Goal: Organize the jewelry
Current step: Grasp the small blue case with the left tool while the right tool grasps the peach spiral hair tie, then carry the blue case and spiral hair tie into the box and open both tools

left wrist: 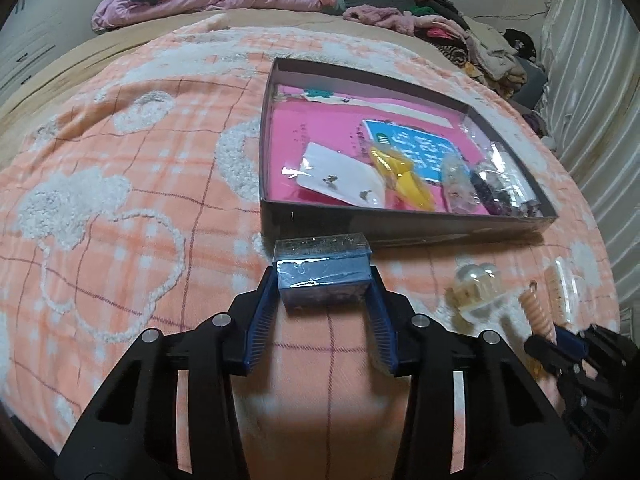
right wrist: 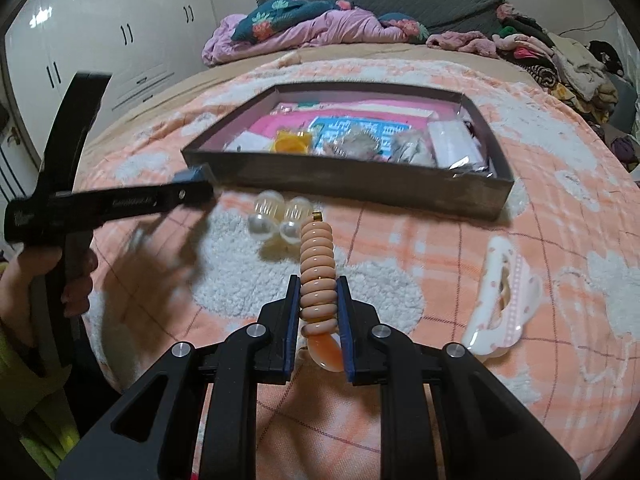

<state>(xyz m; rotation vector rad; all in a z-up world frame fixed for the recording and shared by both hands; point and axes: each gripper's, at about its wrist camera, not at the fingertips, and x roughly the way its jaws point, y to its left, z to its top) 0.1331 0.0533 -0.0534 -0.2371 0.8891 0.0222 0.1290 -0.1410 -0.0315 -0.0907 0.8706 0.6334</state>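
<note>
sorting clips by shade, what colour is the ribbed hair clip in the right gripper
Peach-orange, glossy, with stacked rings: the ribbed hair clip shows best in the right wrist view.

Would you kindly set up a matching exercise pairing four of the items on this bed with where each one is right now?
Column one:
1. small blue box
2. peach ribbed hair clip
3. pearl claw clip
4. yellow clip

Column two:
A. inside the dark tray
B. gripped by the left gripper
C. lying loose on the blanket in front of the tray
D. gripped by the right gripper

Pairs: 1-B, 2-D, 3-C, 4-A
</note>
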